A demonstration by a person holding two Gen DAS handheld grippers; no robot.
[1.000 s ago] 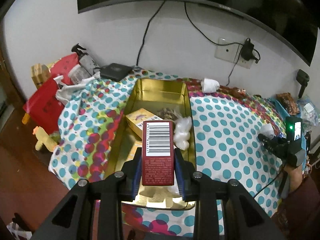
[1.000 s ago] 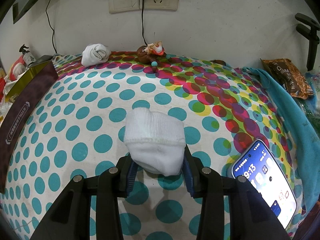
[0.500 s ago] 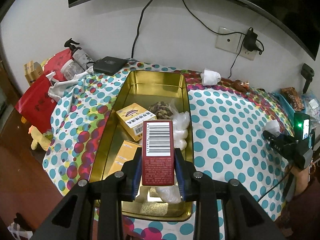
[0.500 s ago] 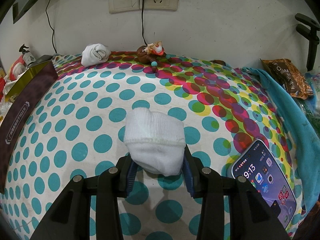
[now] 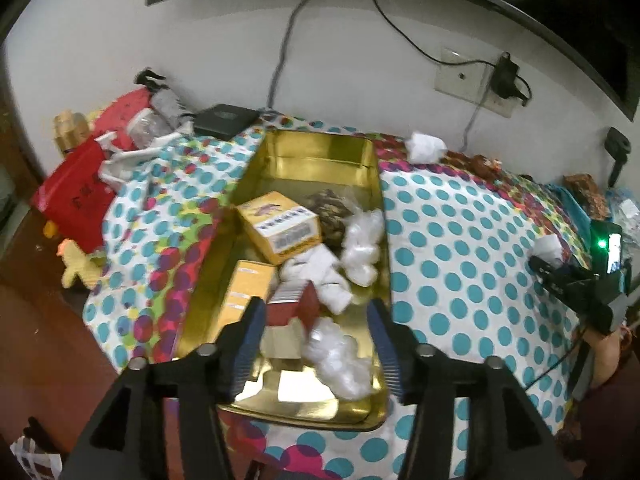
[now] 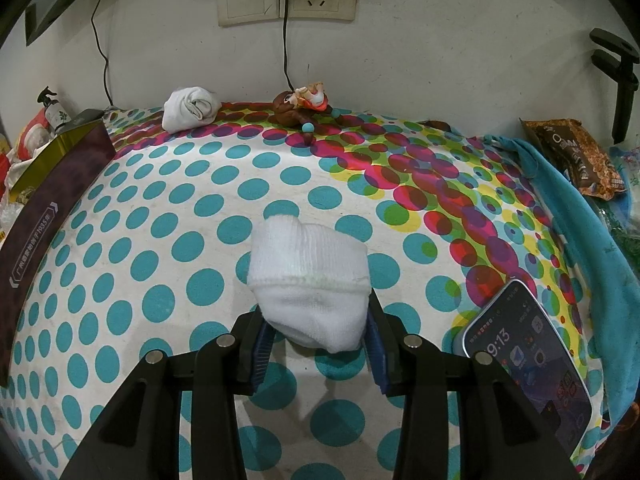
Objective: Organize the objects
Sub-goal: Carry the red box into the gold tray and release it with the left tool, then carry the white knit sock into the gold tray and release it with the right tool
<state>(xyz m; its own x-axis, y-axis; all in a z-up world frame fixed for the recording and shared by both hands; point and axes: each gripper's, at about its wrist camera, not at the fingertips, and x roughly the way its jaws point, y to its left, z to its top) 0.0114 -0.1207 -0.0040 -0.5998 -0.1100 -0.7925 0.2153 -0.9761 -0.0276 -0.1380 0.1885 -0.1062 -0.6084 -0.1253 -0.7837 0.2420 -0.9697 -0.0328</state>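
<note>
Left hand-held gripper (image 5: 316,334) agape above red box (image 5: 294,307).

Tin interior: gold tin (image 5: 316,160) is bare at its far end; boxes and white packets crowd the near half.
Open cloth: spotted tablecloth (image 6: 180,216) is bare centrally.
Right edge: phone (image 6: 528,360) blocks it.

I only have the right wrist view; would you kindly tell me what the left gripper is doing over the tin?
Observer: The left gripper has just been opening; the red box sits tilted between its jaws, unclamped, over the gold tin.
Operator: Thank you. What else does the tin hold?
Observer: Yellow boxes and white wrapped packets.
Operator: Is anything lying beyond the tin's far side?
Observer: A yellow toy lies off the cloth's left edge.
</note>
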